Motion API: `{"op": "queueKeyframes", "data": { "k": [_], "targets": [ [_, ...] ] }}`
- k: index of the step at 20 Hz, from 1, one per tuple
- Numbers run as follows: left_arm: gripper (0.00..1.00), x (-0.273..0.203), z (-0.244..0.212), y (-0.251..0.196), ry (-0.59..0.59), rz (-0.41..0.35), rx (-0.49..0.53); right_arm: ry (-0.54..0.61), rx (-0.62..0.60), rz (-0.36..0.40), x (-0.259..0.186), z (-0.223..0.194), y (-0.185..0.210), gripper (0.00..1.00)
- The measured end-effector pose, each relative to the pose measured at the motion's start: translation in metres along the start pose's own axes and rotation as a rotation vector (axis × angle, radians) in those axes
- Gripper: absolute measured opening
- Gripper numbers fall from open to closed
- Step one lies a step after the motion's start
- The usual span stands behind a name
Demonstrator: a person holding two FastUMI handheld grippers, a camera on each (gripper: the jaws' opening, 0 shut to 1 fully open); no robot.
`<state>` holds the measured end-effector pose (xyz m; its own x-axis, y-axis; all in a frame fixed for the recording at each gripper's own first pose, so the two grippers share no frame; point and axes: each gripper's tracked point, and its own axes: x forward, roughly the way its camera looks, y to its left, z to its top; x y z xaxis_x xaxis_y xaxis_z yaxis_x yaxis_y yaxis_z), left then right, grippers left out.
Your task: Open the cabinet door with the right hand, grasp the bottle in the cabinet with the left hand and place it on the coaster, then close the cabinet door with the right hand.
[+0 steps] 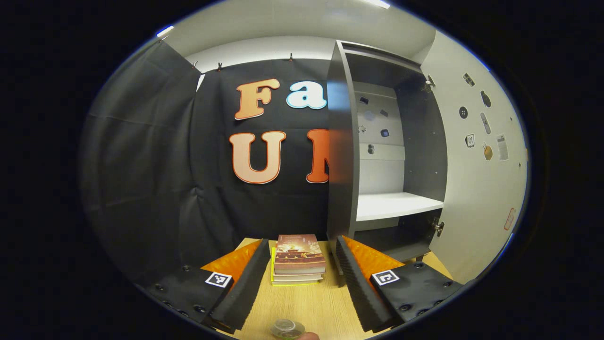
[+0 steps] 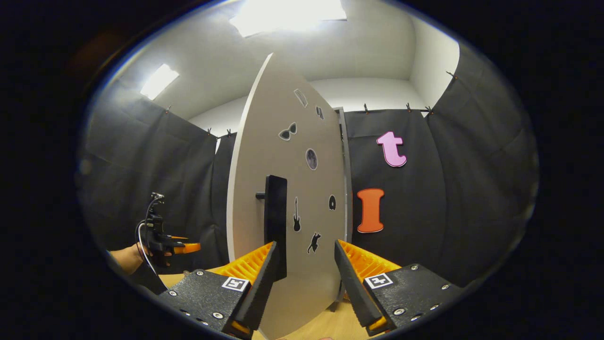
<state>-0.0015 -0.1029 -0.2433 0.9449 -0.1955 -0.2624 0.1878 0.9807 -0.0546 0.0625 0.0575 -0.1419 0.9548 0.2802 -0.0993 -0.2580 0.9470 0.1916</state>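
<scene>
- Left gripper view: the left gripper (image 1: 298, 288) hangs low over the wooden desk (image 1: 325, 307) with its jaws spread wide and nothing between them.
- Ahead and to its right stands the cabinet (image 1: 340, 156), its door (image 1: 476, 160) swung fully out to the right on two hinges. The white shelf (image 1: 396, 205) inside is bare, and no bottle stands anywhere in the open compartments.
- At the desk's near edge, just below the spread fingers, sits a clear rounded top (image 1: 287, 327), which I judge to be the bottle's cap seen from above, so the bottle appears already out of the cabinet. I cannot make out the coaster under it.
- A stack of books (image 1: 298, 259) lies flat toward the desk's far edge, straight ahead between the fingers, just left of the cabinet's foot.
- Right gripper view: the right gripper (image 2: 304, 276) is open, facing the outer face of the door (image 2: 302, 198), which stands edge-on with its free edge to the left.
- The dark handle (image 2: 275, 219) runs vertically, just above the gripper's left finger (image 2: 264, 278); neither finger presses on it.
- The other gripper (image 2: 163, 241), held in a hand, shows far off at the left, well apart from the door.
- Judgement: the closing step is in hand. The right gripper is by far the nearer one, and the push should meet the door's outer face beside the upright handle.
</scene>
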Motion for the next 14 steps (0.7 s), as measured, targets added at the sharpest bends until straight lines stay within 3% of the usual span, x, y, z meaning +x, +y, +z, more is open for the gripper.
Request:
{"op": "queueKeyframes", "data": {
  "k": [14],
  "targets": [
    [0.93,-0.006,0.023,0.053,-0.063,0.006,-0.007,0.066,0.023,0.171,0.04,-0.024,0.065,0.75]
  ]
}}
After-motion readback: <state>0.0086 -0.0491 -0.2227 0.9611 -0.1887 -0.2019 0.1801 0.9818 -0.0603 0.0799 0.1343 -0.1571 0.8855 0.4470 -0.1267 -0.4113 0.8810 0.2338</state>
